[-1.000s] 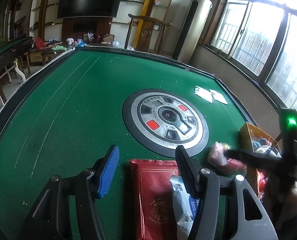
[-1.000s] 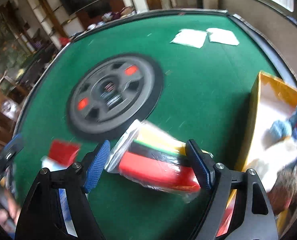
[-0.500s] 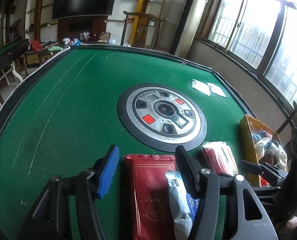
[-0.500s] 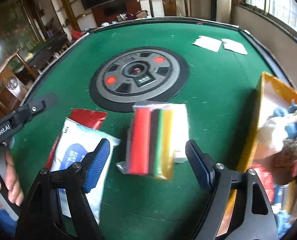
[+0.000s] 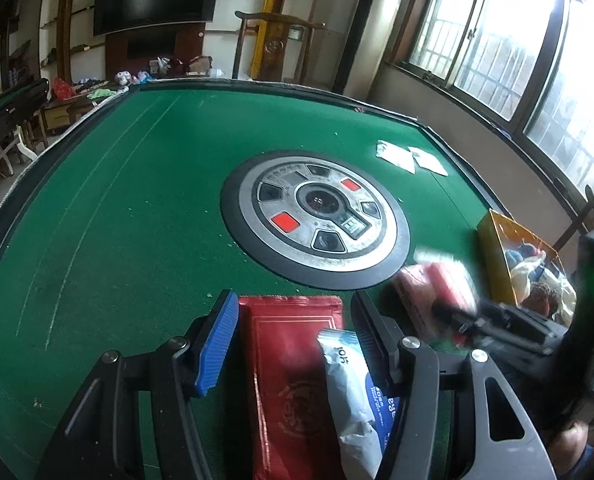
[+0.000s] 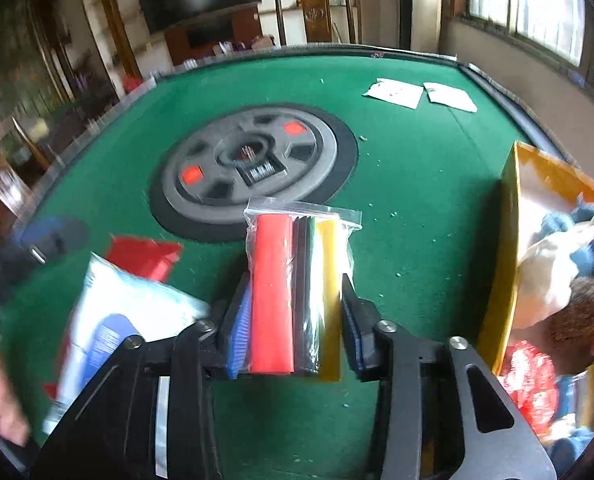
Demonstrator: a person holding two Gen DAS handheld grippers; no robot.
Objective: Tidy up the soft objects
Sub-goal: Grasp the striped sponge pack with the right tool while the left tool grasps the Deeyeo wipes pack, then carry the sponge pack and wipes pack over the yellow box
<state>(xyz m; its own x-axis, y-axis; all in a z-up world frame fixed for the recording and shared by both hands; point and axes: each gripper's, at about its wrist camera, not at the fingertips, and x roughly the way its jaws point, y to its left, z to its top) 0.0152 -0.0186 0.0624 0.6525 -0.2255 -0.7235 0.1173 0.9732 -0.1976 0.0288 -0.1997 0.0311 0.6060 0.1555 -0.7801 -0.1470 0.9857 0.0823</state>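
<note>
On the green table (image 6: pixel 417 168) the yellow box (image 6: pixel 509 240) at the right edge holds a heap of white, blue, brown and red soft things. Just left of it, the right gripper (image 6: pixel 293 320), whose jaws have just been closing, clamps the clear bag of coloured rolls (image 6: pixel 293 280). The left gripper (image 5: pixel 293 336) hangs part open, empty, over a red packet (image 5: pixel 293 360) and white pouch (image 5: pixel 353 392).

We see the left gripper (image 5: pixel 293 334) with its jaws apart above a red packet (image 5: pixel 293 364) on the green table (image 5: pixel 109 216), a white-and-blue pouch (image 5: pixel 357 388) lying over the packet's right side against the black finger. Beyond them sits the round control panel (image 5: pixel 317 216), with two white papers (image 5: pixel 411 156) farther off. To the right, the right gripper (image 5: pixel 453 312) is blurred at a reddish bag (image 5: pixel 429 284), just beside a yellow box (image 5: pixel 497 256) of soft things.
</note>
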